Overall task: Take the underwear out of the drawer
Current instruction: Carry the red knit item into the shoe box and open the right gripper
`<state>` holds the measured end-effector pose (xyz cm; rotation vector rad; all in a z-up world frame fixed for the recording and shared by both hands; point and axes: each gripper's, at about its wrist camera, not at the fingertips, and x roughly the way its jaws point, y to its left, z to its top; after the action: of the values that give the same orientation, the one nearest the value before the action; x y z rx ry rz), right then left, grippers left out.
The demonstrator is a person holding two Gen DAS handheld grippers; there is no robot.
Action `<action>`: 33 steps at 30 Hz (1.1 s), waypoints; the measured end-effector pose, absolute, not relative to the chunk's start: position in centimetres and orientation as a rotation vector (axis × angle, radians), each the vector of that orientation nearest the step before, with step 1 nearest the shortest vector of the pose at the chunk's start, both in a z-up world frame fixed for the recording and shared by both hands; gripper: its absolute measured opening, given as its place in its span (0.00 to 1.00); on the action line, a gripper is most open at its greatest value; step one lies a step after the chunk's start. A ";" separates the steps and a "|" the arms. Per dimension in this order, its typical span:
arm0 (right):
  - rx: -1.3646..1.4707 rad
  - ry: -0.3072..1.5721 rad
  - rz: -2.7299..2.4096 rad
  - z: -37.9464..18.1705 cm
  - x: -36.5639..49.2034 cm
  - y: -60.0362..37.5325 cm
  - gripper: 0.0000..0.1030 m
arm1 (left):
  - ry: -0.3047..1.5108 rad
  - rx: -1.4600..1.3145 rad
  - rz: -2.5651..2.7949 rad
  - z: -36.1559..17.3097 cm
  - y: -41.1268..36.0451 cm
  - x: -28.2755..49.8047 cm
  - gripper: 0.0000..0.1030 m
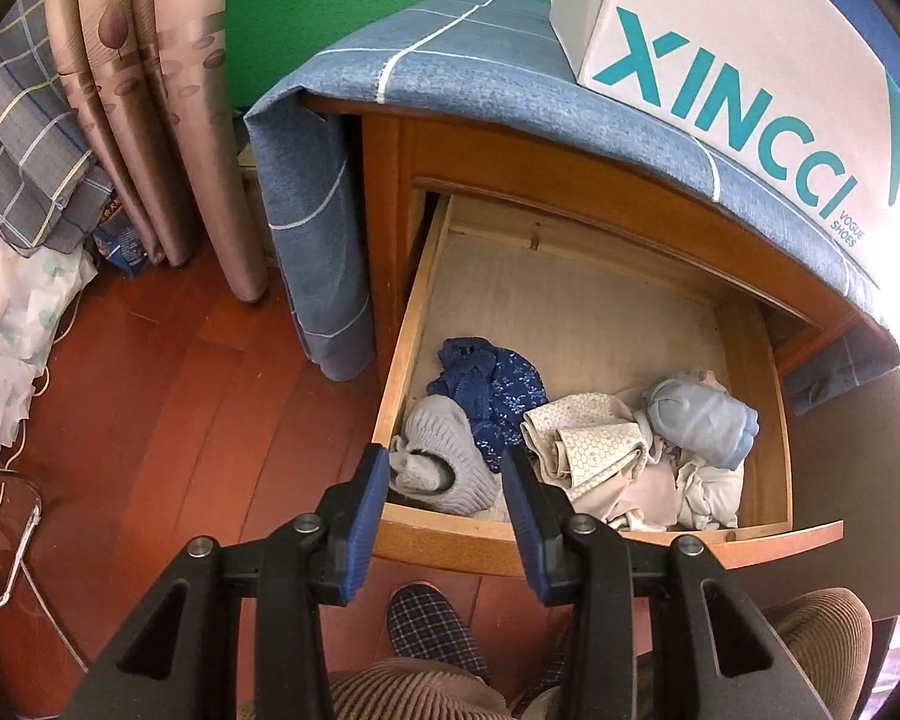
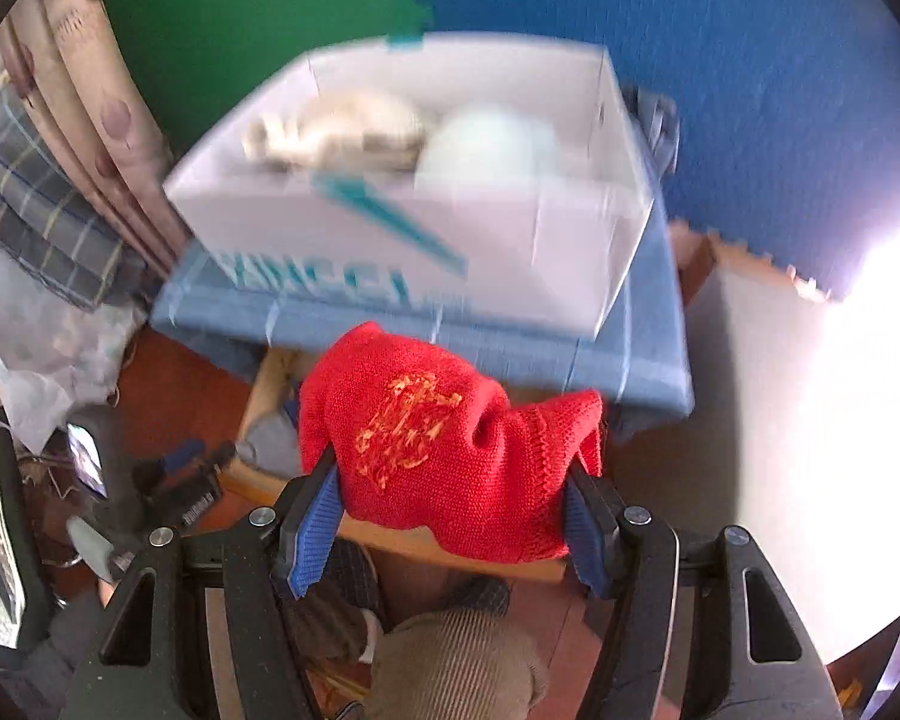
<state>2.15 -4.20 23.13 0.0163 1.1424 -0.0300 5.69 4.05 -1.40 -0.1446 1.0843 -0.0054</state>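
Note:
The wooden drawer [image 1: 411, 312] stands pulled open. Inside lie a grey knit piece [image 1: 444, 450], a dark blue lace piece [image 1: 486, 384], a cream patterned piece [image 1: 588, 438] and a light blue roll [image 1: 702, 414]. My left gripper [image 1: 444, 480] is open and empty, just above the drawer's front left corner, near the grey piece. My right gripper [image 2: 450, 498] is shut on a red knit underwear [image 2: 444, 438] with a gold emblem, held above the drawer [image 2: 258, 384], in front of the white shoe box [image 2: 510, 240].
The white XINCCI shoe box [image 1: 750, 78] sits on the blue cloth [image 1: 450, 54] over the nightstand; it holds pale garments [image 2: 342, 132]. Curtains [image 1: 150, 90] and bedding [image 1: 18, 150] are at left. My slippered foot [image 1: 432, 624] and knee are below the drawer.

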 end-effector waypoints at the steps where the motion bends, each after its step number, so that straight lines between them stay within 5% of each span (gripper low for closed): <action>1: 0.007 1.122 -0.035 24.3 2.5 -4.2 0.60 | 1.085 -0.145 -0.006 -1.4 4.0 5.7 0.39; 11: -0.030 1.006 -0.094 30.2 10.1 -5.1 0.60 | 1.084 -0.171 -0.010 -1.6 4.3 5.8 0.39; 25: -0.018 1.165 -0.153 22.5 17.1 -6.3 0.63 | 1.091 -0.218 -0.024 -1.9 4.8 5.9 0.39; 33: 0.020 1.174 -0.170 20.7 17.1 -7.2 0.76 | 1.097 -0.218 -0.027 -2.0 4.8 6.0 0.39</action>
<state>17.11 -7.23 20.72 0.0199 1.1742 -0.1699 6.04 4.76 -1.98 -0.2178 1.0974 -0.0274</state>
